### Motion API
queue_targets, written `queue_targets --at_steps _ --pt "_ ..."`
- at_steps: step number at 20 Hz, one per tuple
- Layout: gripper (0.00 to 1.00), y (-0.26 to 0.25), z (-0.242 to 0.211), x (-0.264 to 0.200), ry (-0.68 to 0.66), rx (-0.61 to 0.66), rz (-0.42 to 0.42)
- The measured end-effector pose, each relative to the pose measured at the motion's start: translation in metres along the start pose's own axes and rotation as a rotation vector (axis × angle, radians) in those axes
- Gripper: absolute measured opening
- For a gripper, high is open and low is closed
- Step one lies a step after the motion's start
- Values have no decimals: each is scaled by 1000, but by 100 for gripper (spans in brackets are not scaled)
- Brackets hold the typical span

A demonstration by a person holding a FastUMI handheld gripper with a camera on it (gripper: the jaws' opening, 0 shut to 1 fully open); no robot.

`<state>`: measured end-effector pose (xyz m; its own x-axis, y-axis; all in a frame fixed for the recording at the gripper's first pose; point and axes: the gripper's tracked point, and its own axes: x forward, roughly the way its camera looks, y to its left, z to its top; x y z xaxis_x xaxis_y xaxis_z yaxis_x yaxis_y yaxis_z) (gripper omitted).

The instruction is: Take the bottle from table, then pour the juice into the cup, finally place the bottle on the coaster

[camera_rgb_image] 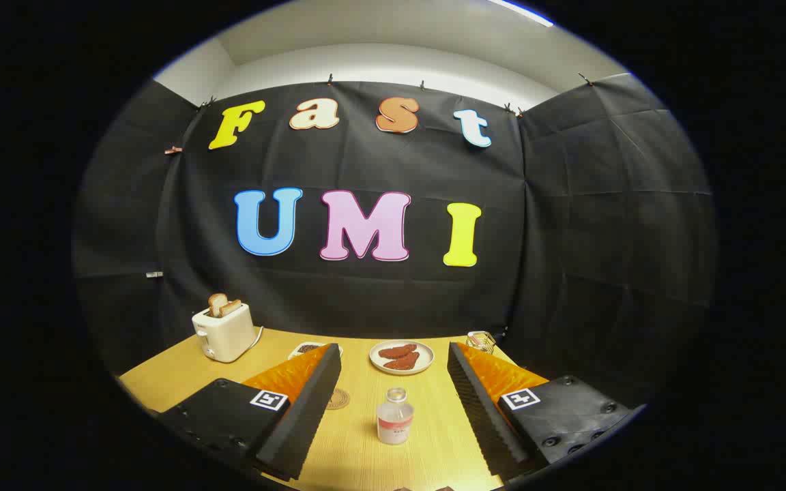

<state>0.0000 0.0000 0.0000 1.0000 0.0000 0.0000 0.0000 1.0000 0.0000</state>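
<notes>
**Claw spread wide, bottle standing between its fingers on the counter**

The claw is held wide apart above the wooden counter, its two fingers reaching forward on either side and gripping nothing. Between them, apart from both, the small clear bottle stands upright on the counter, with a band of label round its lower body and its top looking open.

Just beside the left finger, partly hidden behind it, a round brownish coaster lies flat on the wood, a little ahead and to the left of the bottle.

Beyond the fingertips sits a pale plate carrying two dark red pieces of food. A second small dish peeks out behind the left fingertip; its contents are too small to make out. Behind the right fingertip, near the counter's far corner, stands a glass cup.

Farther left, a cream toaster stands near the cloth wall with two slices of toast sticking up out of it.
</notes>
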Motion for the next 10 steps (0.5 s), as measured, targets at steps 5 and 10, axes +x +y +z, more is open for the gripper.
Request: queue_targets --at_steps 5,10 --pt "97 4 -3 -10 12 -19 -4" --pt "97 0 -9 -3 23 -6 -13"
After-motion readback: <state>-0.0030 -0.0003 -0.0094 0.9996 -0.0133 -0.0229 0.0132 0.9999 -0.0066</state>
